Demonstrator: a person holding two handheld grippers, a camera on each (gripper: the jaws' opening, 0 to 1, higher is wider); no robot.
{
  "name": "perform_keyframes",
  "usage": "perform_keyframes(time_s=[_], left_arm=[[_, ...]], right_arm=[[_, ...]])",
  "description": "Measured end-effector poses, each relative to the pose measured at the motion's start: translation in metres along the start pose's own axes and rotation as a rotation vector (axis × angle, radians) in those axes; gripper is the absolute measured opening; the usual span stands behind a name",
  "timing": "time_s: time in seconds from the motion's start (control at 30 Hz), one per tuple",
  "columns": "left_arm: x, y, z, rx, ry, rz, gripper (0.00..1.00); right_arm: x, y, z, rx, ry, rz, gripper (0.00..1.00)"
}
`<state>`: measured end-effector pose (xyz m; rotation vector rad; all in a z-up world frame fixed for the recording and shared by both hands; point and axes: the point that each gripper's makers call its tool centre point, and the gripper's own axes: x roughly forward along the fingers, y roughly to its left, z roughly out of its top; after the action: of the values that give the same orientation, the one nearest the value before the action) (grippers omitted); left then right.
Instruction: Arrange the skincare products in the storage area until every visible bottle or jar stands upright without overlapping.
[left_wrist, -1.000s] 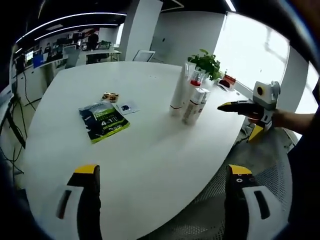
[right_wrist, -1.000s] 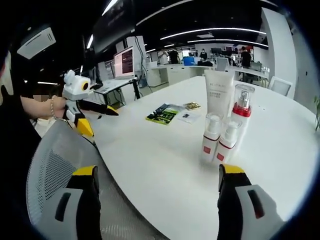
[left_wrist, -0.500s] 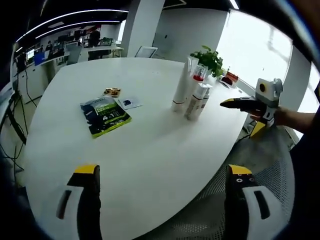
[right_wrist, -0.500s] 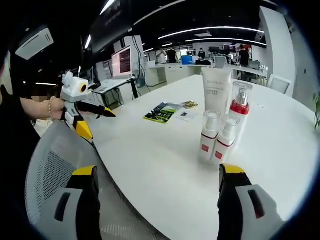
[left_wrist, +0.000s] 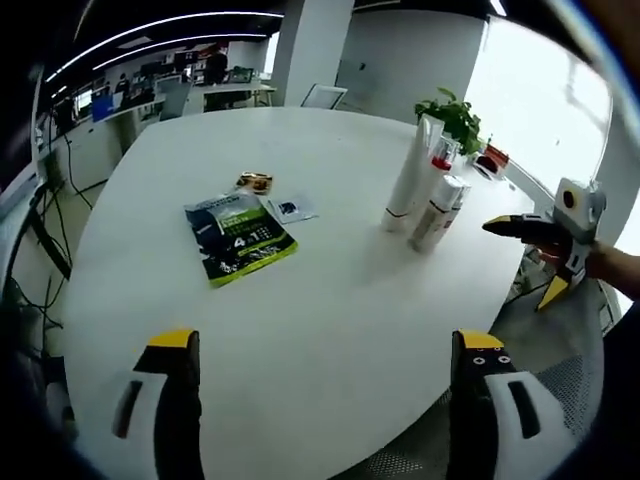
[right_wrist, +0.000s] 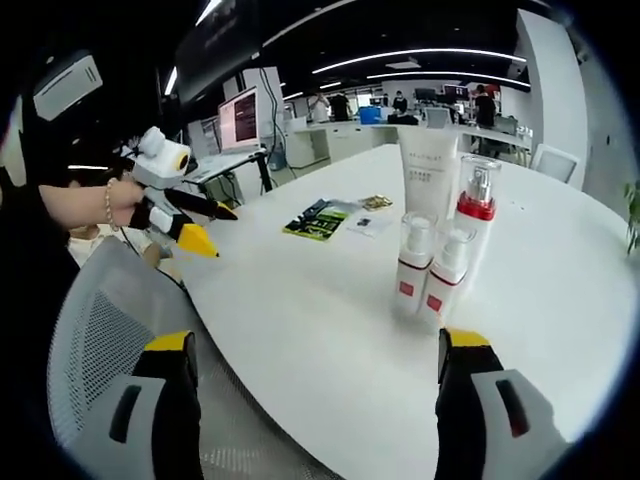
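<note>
1. I saw both views bright and mostly sharp.
2. Daylight from the window blew out to white in the left gripper view.
3. Ceiling light strips glowed overhead.
4. The white table carried soft shadows.
5. Fisheye bending curved the edges.

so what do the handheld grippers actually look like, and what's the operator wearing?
Each gripper has black jaws with yellow tips and white-grey housings. The left gripper and right gripper taper to dark pointed jaws, with a yellow handle part below. A beaded bracelet sits on the left wrist; sleeves look dark.
</note>
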<state>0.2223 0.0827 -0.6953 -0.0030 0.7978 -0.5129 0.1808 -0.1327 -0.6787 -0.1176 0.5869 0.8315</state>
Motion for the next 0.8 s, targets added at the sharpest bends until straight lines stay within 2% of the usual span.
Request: perform_keyframes(time_s=[0.2,0.33,0.47,0.8], left_arm=[[0.016,0.008,0.014,-0.009,-0.003,0.031,0.99],[0.025,0.019,0.015,-0.012,0.041,0.081,0.99],[0.037,0.029,0.019,-0.010,0.055,0.089,0.99],[0.067,0.034,0.032,-0.024,0.065,0.094,0.99]], right_arm=[[0.000,-0.003,-0.002,0.006,0.008,-0.013,0.99],[0.000,-0.003,-0.004,-0.001,0.023,-0.016,0.99],[0.000,-0.004,-0.005,0.004,0.025,-0.023,0.99],[-0.001,-0.008,-0.007,0.025,0.028,-0.036,0.99]])
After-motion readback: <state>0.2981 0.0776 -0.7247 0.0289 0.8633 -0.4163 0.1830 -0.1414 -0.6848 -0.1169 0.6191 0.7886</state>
